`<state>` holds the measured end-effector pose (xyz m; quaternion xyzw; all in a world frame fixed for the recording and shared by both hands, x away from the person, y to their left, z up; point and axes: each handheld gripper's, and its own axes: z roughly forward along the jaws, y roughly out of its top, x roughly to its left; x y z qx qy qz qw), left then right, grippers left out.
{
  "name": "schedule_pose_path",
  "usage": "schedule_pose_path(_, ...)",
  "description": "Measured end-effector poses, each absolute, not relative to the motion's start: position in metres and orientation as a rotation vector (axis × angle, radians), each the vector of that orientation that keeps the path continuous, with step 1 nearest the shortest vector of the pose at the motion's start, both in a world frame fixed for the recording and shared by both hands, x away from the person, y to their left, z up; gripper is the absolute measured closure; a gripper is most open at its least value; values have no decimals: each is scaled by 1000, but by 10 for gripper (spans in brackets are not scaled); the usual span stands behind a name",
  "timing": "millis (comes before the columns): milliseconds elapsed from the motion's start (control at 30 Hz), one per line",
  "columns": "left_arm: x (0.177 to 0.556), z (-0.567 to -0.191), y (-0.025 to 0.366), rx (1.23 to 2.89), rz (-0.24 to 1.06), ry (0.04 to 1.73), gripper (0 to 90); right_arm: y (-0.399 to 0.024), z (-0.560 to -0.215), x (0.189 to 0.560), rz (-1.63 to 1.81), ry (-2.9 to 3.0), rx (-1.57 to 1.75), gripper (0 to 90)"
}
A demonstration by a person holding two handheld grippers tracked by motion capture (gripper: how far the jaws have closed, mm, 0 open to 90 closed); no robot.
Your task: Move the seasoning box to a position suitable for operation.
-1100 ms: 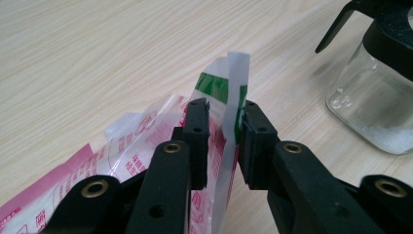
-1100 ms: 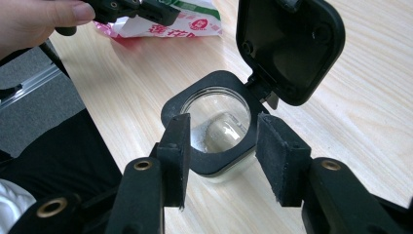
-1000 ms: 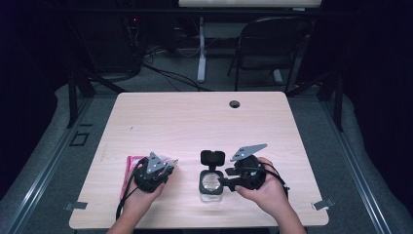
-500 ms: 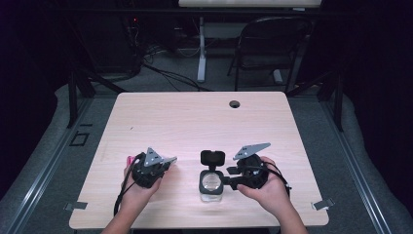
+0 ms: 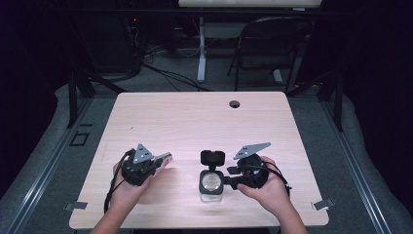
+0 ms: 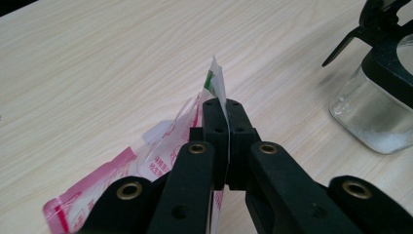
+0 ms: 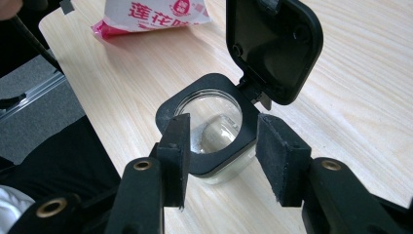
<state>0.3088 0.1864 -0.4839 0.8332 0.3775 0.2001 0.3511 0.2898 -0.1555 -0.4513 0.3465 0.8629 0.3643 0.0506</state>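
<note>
We see a pale wood-grain surface (image 5: 195,122) with a small round hole (image 5: 234,104) near its far edge, and beyond it a black folding chair (image 5: 272,48) and tangled dark floor cables (image 5: 160,73).

Premises read as a lab or recording studio rather than a home or kitchen. 1 light wood-laminate table (image 5: 195,122) with a round cable grommet hole (image 5: 234,104) stands isolated on grey carpet (image 5: 44,161), with dark surroundings on all sides. Metal floor rails (image 5: 41,175) run along both sides of the table. Loose black cables (image 5: 160,68) trail across the floor beyond it, toward dark equipment bearing small red indicator lights (image 5: 132,20). 1 black folding chair (image 5: 270,46) stands behind, beside the white leg (image 5: 201,48) of a second desk. Metal brackets (image 5: 75,205) sit at the table's near corners.
</note>
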Motion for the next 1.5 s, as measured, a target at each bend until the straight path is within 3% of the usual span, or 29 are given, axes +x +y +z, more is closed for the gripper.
schedule_pose_path(833, 299, -403, 228, 2078, 762, 949, 900, -157, -452, 293, 1152, 2589, 1076, 579)
schedule_pose_path(1100, 294, -389, 220, 2036, 722, 875, 900, -160, -451, 293, 1162, 2580, 1082, 580)
schedule_pose_path(1500, 296, -398, 183, 2066, 641, 782, 900, -162, -449, 292, 1169, 2571, 1082, 580)
